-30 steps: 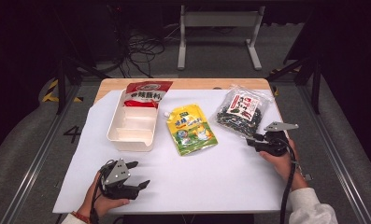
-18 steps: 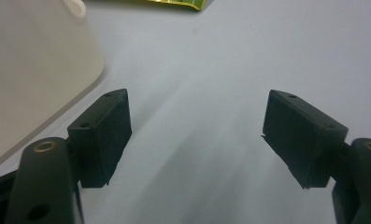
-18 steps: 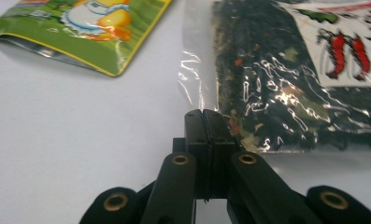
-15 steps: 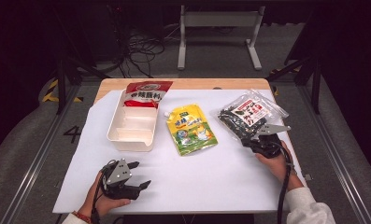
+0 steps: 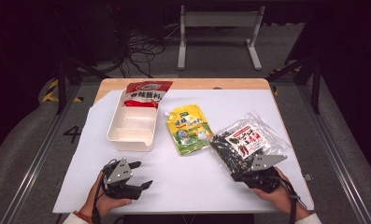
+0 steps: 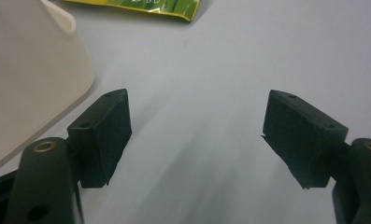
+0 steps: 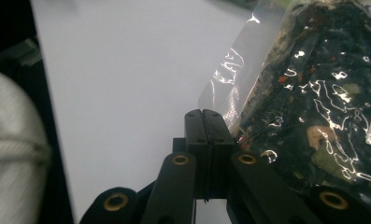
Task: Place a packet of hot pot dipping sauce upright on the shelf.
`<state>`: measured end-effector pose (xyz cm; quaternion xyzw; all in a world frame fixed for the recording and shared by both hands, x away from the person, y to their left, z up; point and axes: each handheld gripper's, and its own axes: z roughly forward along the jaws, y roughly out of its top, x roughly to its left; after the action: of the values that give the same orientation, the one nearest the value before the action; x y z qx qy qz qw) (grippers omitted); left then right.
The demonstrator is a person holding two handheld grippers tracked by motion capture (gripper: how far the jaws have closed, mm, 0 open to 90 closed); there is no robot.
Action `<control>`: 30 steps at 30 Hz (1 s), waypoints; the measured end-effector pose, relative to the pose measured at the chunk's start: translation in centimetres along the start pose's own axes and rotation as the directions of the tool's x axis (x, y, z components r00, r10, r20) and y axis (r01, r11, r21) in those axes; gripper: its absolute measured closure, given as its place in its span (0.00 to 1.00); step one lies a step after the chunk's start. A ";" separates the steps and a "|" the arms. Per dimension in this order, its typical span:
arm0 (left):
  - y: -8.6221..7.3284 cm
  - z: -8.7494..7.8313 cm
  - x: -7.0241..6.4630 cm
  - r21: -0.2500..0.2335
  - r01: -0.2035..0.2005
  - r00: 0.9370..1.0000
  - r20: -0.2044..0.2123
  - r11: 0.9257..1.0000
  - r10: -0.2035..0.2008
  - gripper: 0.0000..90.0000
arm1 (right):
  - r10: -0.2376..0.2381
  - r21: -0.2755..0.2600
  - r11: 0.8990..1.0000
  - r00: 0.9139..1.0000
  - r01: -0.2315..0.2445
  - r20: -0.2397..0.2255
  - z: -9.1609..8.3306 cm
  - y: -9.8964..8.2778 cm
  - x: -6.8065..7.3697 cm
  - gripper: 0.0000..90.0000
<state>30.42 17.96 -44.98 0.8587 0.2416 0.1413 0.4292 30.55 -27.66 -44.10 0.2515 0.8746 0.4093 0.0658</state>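
Observation:
A clear bag of dark dried food [image 5: 246, 140] [image 7: 314, 93] with a red and white label lies at the right front of the white table sheet [image 5: 197, 182]. My right gripper [image 5: 235, 176] [image 7: 204, 114] is at the bag's near corner. Its jaws are pressed together on the bag's clear edge. My left gripper [image 5: 143, 173] [image 6: 197, 135] rests at the front left, open, with only bare sheet between its jaws. It sits just in front of a white divided box [image 5: 127, 140] [image 6: 29, 70].
A red snack packet [image 5: 146, 93] lies over the far end of the box. A green and yellow spouted pouch [image 5: 190, 128] [image 6: 141, 5] lies mid-table between box and bag. The table's front edge is close behind both hands. Dark floor, cables and a metal stand lie beyond.
The right gripper has closed on the bag and pulled it from the back right toward the front edge. The left gripper has stayed still.

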 end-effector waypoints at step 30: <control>8.5 10.2 -0.9 0.039 -0.015 0.940 0.340 0.999 0.001 0.19 | 0.395 -0.090 0.918 0.875 -0.386 0.281 -2.3 -2.6 -5.4 0.72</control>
<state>36.77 6.25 -44.23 0.8797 0.1634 -0.0123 0.4463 33.49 -33.30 -45.07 0.4797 0.7798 0.3855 0.1149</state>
